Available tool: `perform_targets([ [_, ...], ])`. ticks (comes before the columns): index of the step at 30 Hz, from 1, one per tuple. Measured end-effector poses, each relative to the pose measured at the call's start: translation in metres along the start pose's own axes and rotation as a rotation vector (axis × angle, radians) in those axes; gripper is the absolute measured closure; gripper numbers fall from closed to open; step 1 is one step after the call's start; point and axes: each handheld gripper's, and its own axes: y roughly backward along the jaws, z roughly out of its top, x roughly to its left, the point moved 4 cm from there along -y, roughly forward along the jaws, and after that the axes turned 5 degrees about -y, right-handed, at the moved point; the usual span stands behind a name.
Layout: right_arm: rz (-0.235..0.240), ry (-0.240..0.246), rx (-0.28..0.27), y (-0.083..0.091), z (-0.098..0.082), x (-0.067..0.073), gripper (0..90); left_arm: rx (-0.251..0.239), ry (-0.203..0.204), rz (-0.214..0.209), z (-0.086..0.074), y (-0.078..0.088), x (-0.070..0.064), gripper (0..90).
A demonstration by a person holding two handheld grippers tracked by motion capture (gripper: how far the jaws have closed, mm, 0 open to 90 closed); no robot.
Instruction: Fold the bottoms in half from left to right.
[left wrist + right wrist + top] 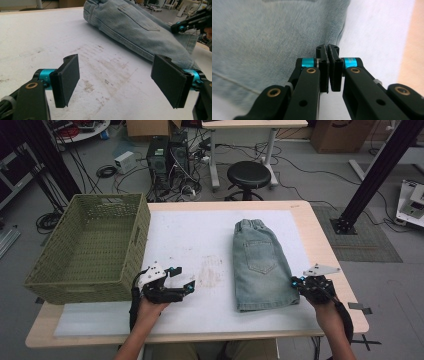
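- The denim shorts point(261, 265) lie flat on the white mat point(200, 240) of the table point(320, 245), right of centre, waistband at the far end.
- The right claw point(300, 283) sits at the shorts' near right hem, its jaws pressed together with a thin edge of fabric pinched between them.
- The left claw point(186, 280) rests on the mat left of the shorts, jaws wide apart and holding nothing.
- A green woven basket point(90, 250) stands at the table's left edge.
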Motion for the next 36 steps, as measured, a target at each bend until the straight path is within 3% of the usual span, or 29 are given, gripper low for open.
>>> perform_targets([
  [3,-0.006,0.015,0.021,-0.009,-0.006,0.003,85.0,0.001,0.0,0.001,0.0,0.001,0.001,23.1],
  [6,-0.013,0.007,-0.004,-0.008,-0.004,0.003,67.1,0.0,0.003,0.003,0.0,0.001,0.002,23.1],
  [8,-0.012,-0.006,-0.033,-0.005,0.001,0.003,60.5,0.002,0.001,0.005,0.0,0.001,0.002,23.1],
  [10,-0.009,-0.015,-0.085,-0.001,0.008,0.005,49.8,0.006,0.003,0.006,-0.001,0.002,0.003,23.1],
  [13,0.01,-0.017,-0.161,0.003,0.026,0.009,41.1,0.005,0.003,0.006,-0.001,0.001,0.002,23.1],
  [17,0.03,-0.008,-0.217,-0.007,0.057,0.019,29.1,0.006,-0.002,0.005,-0.001,0.002,0.002,23.1],
  [23,0.083,-0.031,-0.196,-0.04,0.09,0.028,23.8,0.004,-0.006,-0.012,-0.001,0.003,0.002,23.1],
  [29,0.098,-0.047,-0.157,-0.07,0.119,0.031,21.9,-0.004,-0.004,-0.003,0.0,0.007,0.005,23.1],
  [36,0.065,-0.059,-0.125,-0.1,0.147,0.037,21.9,0.002,-0.005,-0.006,-0.001,0.008,0.004,23.1],
])
